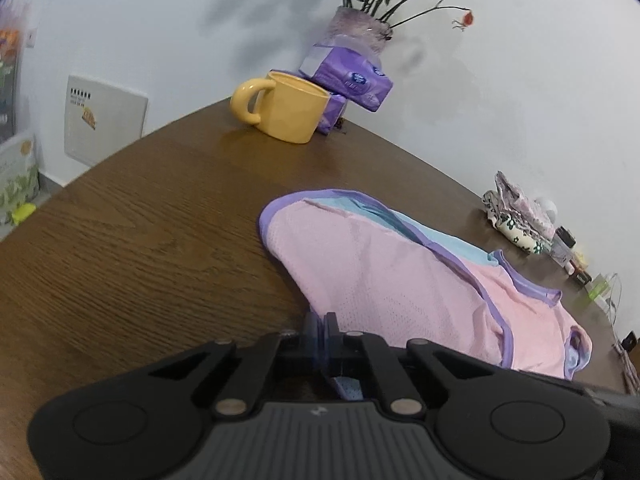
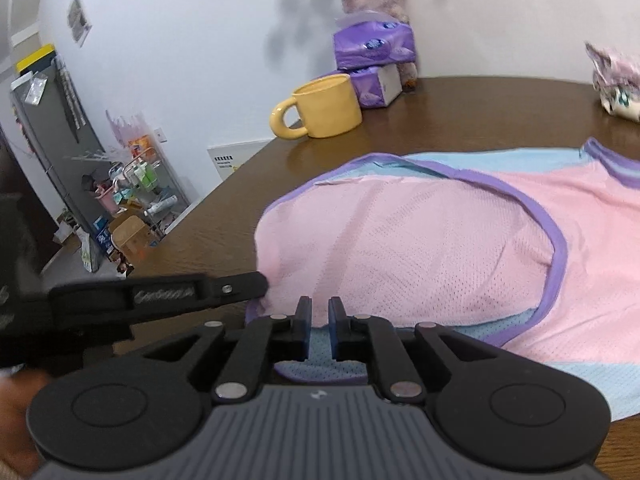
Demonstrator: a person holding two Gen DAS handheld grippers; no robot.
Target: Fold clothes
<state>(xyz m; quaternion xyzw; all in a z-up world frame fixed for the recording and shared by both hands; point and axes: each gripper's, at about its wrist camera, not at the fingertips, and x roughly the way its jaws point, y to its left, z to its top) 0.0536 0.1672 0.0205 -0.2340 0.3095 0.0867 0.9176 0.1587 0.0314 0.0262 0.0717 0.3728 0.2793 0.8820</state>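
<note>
While the pink mesh vest lies spread over the wooden tabletop, both claws work at its nearest hem, which is the landmark for everything else here. Closest of all, the right claw hovers just over that hem with its jaws a narrow gap apart; pale blue lining shows through the gap, and the pads do not look to be pressing cloth, so I judge it has nothing in its grip. Just left of it along the same hem, the left claw has its jaws pressed together on the purple-trimmed edge of the vest, a strip of blue fabric trailing back beneath the fingers; holding that corner pinned is probably what keeps the folded layer from sliding. From the right wrist view this claw appears as a dark bar reaching in at the hem's left end. Beyond the hem, the pink front is doubled over the blue back panel, purple binding curving round the armholes, which suggests one fold is made and more remain. Farther from the hem stands a yellow mug, behind it purple tissue packs, then a vase of dried roses against the wall. Off to the right of the vest sits a floral pouch.
</note>
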